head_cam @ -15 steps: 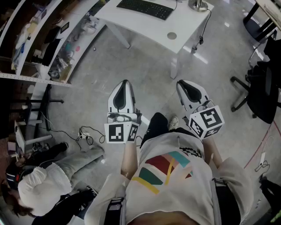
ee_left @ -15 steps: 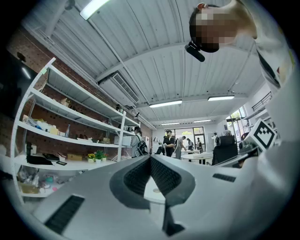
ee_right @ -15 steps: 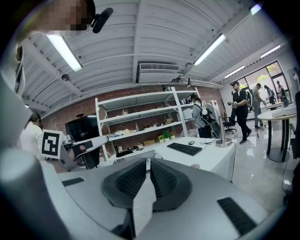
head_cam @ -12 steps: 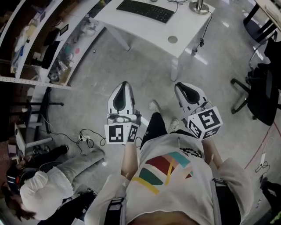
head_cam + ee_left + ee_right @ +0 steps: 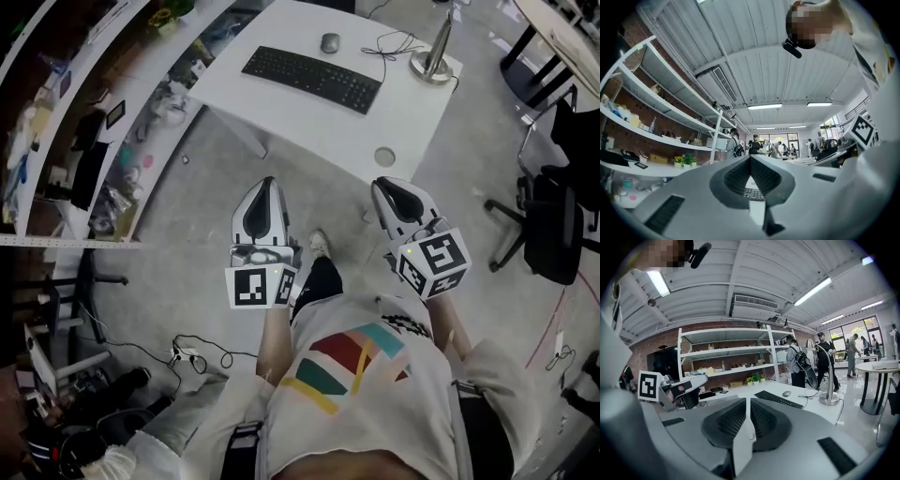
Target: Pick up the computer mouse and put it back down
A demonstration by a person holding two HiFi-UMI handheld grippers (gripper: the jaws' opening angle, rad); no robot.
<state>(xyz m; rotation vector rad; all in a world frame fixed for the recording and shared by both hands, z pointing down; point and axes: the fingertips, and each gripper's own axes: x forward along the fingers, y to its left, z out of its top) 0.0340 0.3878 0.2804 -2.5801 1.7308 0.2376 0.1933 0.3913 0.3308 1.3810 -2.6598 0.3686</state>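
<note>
Nearing the desk (image 5: 309,114), whose computer mouse (image 5: 329,42) has just come into view, the left gripper (image 5: 266,184) and right gripper (image 5: 390,187) hang empty, jaws pressed together, pickup not begun.

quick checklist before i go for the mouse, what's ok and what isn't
1. Mouse visible on the table: ok, it lies beyond the keyboard.
2. Mouse within reach: not ok, both grippers are short of the table, over the floor.
3. Right gripper open for a grasp: not ok, jaws together, empty.
4. Left gripper empty: ok, jaws together on nothing.
5. Cable beside the mouse belongs to it: cannot tell.
</note>
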